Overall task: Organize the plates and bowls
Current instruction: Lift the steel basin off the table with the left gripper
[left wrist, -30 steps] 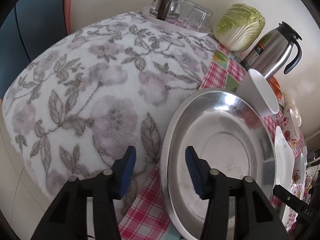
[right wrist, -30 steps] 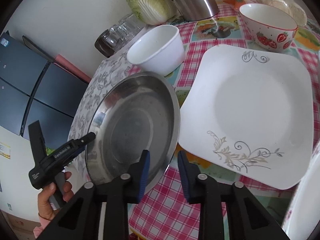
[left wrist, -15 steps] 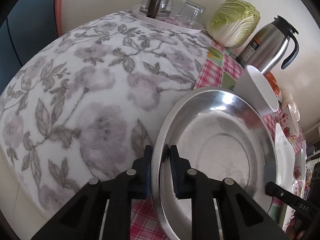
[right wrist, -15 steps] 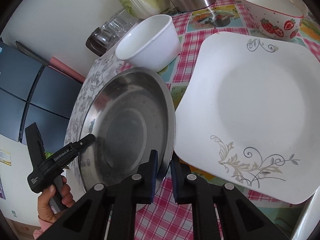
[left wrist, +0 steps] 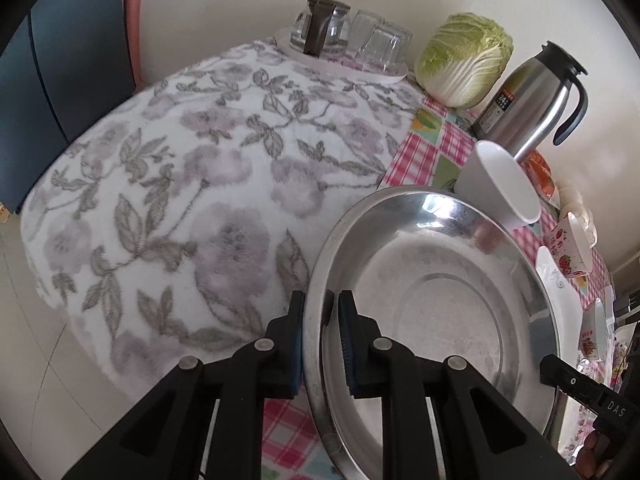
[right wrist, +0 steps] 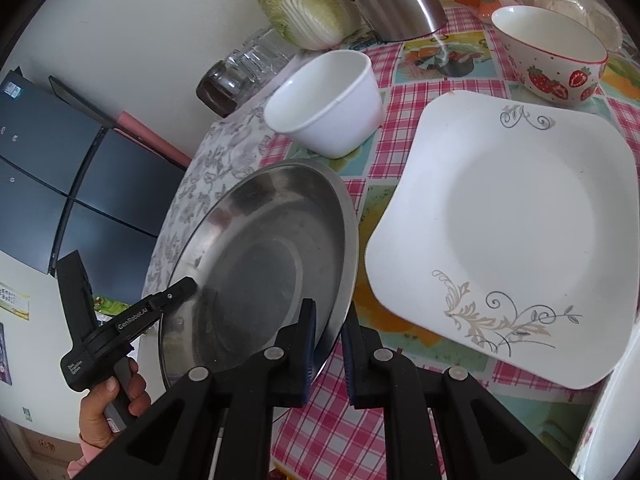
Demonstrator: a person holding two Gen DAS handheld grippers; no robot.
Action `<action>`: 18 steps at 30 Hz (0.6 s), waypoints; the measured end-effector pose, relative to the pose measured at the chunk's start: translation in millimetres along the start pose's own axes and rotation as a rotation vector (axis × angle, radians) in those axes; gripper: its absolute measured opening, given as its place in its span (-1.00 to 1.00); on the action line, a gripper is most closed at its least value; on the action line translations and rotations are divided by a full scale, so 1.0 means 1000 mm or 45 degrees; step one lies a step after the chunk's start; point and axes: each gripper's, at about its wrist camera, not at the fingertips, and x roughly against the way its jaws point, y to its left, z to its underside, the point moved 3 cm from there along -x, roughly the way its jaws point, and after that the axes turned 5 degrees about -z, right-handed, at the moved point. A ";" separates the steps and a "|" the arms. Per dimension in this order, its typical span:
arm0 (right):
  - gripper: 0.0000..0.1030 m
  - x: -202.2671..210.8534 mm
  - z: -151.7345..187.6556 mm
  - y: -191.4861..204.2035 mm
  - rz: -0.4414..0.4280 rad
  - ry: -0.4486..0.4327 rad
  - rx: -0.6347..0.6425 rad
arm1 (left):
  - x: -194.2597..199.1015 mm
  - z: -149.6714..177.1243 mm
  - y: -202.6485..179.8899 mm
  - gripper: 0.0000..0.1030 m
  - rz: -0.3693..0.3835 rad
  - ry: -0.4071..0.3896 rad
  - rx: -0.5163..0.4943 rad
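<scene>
While both grippers bite on it from opposite sides, the round steel plate [left wrist: 432, 312] sits at the edge of the table [right wrist: 404, 80], its brushed, shiny metal dished in shallow rings with a thin rolled rim. The left gripper [left wrist: 320, 336] has its black jaws clenched on the near rim, one blue ribbed pad outside and one inside the dish. The right gripper [right wrist: 328, 340] grasps the opposite rim the same way, the rim pinched between its pads. Under the plate lies a glossy pink checked tablecloth [right wrist: 400, 120], and beside it a fuzzy white cover printed with grey-mauve flowers and leaves [left wrist: 200, 168]. Just right of the steel plate rests a square white china plate [right wrist: 508, 232] with soft corners and grey scrollwork. Behind them stand a plain white bowl [right wrist: 328, 104] with tapering sides and a rounder strawberry-patterned bowl [right wrist: 556, 56].
</scene>
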 end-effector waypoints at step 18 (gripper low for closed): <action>-0.74 0.145 -0.021 -0.021 -0.104 -0.391 -0.006 | 0.113 -0.030 -0.131 -0.68 0.127 -0.251 -0.156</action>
